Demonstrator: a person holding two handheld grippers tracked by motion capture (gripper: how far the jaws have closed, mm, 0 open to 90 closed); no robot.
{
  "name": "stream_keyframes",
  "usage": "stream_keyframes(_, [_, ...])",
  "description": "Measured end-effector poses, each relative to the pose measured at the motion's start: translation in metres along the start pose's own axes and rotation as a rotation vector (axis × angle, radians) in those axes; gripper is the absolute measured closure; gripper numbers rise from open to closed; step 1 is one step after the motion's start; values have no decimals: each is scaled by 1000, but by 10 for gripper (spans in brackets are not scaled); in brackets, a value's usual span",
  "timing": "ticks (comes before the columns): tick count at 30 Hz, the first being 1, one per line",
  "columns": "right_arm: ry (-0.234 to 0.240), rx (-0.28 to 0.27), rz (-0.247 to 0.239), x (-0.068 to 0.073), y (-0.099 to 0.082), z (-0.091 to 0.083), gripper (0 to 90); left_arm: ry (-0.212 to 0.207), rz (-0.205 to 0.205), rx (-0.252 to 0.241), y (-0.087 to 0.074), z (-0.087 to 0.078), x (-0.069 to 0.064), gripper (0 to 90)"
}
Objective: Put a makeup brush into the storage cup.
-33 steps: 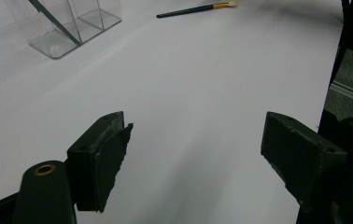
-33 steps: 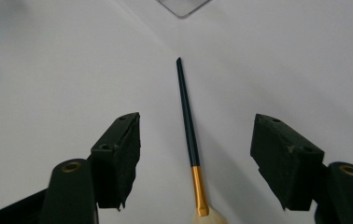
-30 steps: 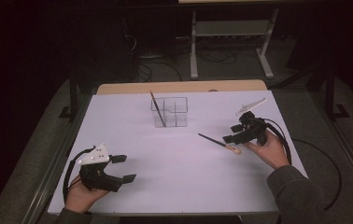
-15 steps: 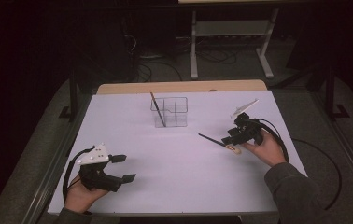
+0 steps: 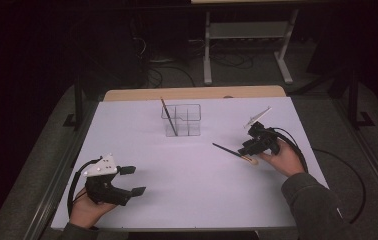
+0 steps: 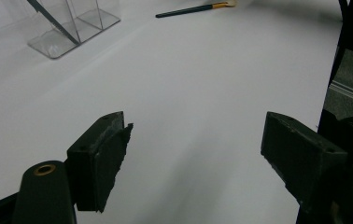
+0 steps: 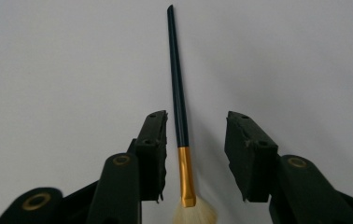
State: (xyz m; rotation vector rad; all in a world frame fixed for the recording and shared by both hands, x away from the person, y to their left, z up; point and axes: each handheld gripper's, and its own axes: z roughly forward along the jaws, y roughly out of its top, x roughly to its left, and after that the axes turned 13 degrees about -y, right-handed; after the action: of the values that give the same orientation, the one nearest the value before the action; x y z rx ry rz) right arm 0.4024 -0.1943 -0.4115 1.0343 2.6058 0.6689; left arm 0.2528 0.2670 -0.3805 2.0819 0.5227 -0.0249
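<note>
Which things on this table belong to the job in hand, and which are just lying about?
In the job:
- dark-handled brush with gold ferrule and pale bristles, lying flat on the sheet between the right tool's jaws, which have just been closing
- clear plastic divided holder, one dark brush already leaning in it

Lying about:
- left tool, open, idle
- white sheet
- metal stand behind the table
</note>
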Motion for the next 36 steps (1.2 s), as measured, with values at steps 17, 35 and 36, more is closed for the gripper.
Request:
stream_keyframes(17, [-14, 67, -55, 8, 2, 14, 706, -1, 2, -2, 0, 0, -1, 220])
stream_keyframes(35, [-19, 76, -91, 10, 2, 17, 759, -1, 4, 3, 1, 0, -1, 221])
stream_keyframes(36, [-19, 75, -92, 10, 2, 17, 760, -1, 3, 3, 1, 0, -1, 220])
